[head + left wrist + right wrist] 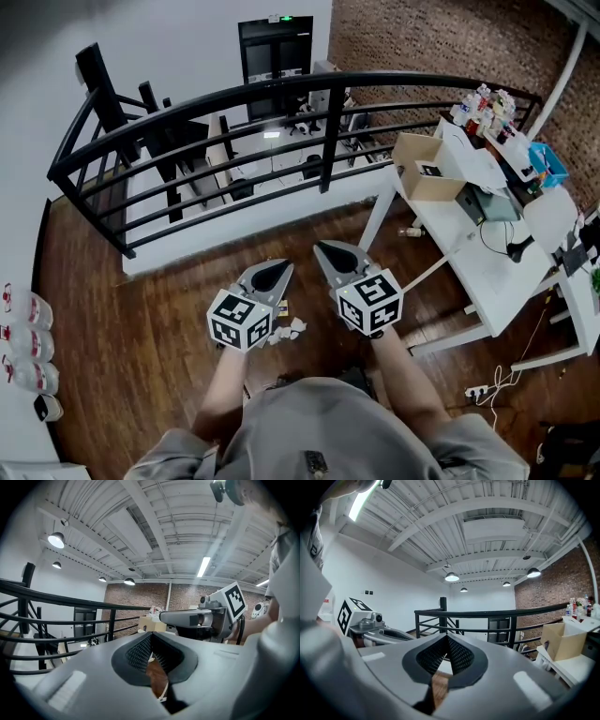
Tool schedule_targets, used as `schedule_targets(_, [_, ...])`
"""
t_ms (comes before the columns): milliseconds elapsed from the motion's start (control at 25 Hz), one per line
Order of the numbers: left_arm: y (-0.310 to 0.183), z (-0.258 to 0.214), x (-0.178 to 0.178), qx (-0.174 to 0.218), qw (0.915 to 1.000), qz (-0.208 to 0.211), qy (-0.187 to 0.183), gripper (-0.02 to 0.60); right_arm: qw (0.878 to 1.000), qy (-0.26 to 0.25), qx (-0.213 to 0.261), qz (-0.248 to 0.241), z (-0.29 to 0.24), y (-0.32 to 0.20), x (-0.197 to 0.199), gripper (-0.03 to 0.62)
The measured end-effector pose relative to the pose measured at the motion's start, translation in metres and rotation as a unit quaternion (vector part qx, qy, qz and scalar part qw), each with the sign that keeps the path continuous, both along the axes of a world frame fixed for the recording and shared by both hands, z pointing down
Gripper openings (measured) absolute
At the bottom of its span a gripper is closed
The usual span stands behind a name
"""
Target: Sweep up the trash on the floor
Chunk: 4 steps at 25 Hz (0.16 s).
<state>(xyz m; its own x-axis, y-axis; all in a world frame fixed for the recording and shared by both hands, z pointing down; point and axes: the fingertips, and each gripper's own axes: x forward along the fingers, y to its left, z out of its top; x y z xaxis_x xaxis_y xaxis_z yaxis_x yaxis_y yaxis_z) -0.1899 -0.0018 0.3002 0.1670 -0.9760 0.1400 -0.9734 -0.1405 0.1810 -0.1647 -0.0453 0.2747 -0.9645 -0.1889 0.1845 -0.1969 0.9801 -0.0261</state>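
Head view: the trash [289,329], a small cluster of crumpled white scraps, lies on the wooden floor [141,319] close in front of the person's body. In this picture it sits between the two marker cubes, just right of the left one. The left tool [281,266] and the right tool [322,247] are held side by side above it, with their tips aimed away from the person towards the black railing [234,103]. The scraps therefore lie under and behind the tips, on the body side. They appear nearer the left tool than the right. Reaching them would, I judge, mean tipping a tool downward and drawing it back. Both tools look pressed together and carry nothing.

Left gripper view: the left tool [151,636] has its ribbed pads meeting at the tip. Only brown floor and a pale strip show through the gap lower down. Nothing is pinched. The trash is out of this view.

Right gripper view: the right tool [446,637] is likewise pressed together and empty. Floor shows below it and the railing ahead, and no scraps can be seen.
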Motion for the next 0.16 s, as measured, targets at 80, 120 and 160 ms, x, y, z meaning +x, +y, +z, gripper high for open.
schedule_targets(80, [-0.0003,-0.0002,0.0019,0.001,1.0000,0.001,0.000,0.005,1.000,-0.001,0.001,0.001,-0.0004,0.0003,0.0012,0.000])
schedule_targets(120, [-0.0009,-0.0003,0.0028,0.001,1.0000,0.002,0.000,0.005,1.000,-0.002,0.001,0.001,-0.0004,0.0002,0.0020,0.000])
schedule_targets(160, [-0.0015,-0.0004,0.0037,0.002,1.0000,0.002,0.000,0.005,1.000,-0.002,0.001,0.001,-0.0005,0.0000,0.0027,0.000])
